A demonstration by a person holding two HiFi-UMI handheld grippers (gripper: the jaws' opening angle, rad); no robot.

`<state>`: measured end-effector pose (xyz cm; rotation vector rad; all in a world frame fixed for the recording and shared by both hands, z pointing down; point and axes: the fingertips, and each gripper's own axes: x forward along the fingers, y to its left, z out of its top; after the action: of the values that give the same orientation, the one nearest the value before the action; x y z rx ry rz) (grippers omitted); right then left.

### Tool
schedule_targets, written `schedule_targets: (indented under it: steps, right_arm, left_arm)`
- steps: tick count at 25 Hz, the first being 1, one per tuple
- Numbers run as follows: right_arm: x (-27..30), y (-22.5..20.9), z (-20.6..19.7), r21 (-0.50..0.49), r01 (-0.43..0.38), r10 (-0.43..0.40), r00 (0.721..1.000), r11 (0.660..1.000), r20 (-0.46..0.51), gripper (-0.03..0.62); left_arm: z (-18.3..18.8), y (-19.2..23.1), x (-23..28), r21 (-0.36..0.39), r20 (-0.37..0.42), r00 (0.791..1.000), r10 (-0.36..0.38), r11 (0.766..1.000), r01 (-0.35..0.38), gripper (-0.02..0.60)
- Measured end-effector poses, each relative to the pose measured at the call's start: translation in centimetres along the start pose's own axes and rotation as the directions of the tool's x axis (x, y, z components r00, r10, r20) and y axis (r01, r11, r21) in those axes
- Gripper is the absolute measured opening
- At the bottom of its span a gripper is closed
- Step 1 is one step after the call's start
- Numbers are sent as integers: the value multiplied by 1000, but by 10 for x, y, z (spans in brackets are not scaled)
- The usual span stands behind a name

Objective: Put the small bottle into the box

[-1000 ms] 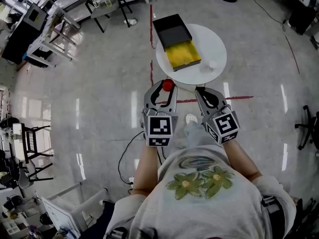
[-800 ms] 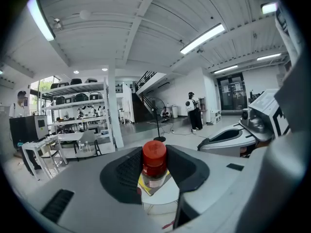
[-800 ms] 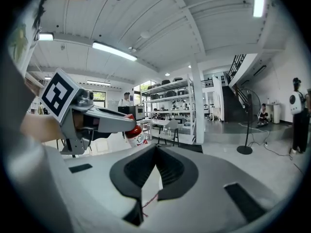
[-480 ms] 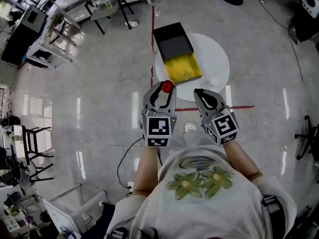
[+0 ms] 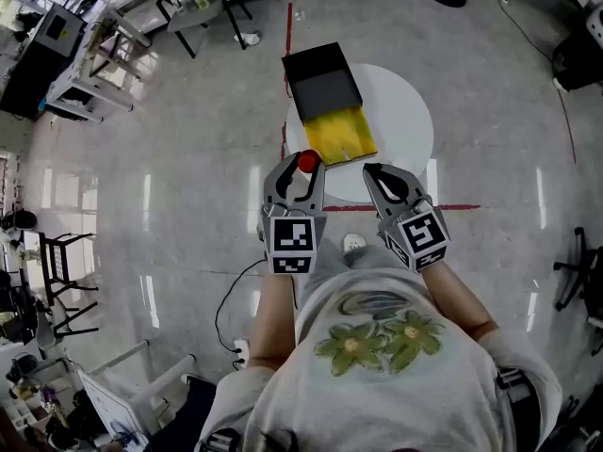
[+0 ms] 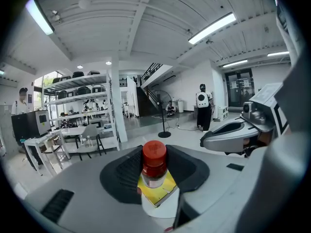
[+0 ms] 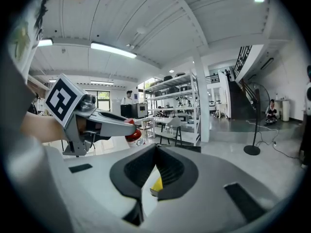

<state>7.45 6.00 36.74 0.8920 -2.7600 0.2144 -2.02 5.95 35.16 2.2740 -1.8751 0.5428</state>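
Both grippers have closed in on the near edge of the round white tabletop (image 5: 400, 130), where the open box (image 5: 332, 102) lies along its left edge. The left gripper (image 5: 300, 171) has its jaws clamped on the red-capped small bottle (image 6: 154, 165), still short of the box; the right gripper (image 5: 375, 173) has its jaws together, empty. The drop looks close.

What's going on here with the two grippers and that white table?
A person stands at a round white table with a gripper in each hand. The left gripper grips a small red-capped bottle upright; the right gripper is shut and empty. The open box, yellow inside, sits on the table, bottle not yet in it.
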Motion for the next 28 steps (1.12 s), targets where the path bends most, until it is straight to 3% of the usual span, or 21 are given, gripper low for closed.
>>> schedule_targets:
  steps: [28]
  right_arm:
    - [52,-24,-17,76,-11,15,998,997,-55,6]
  left_arm:
    - [-14,7,58,-1,-60,995,-78,997,78,149]
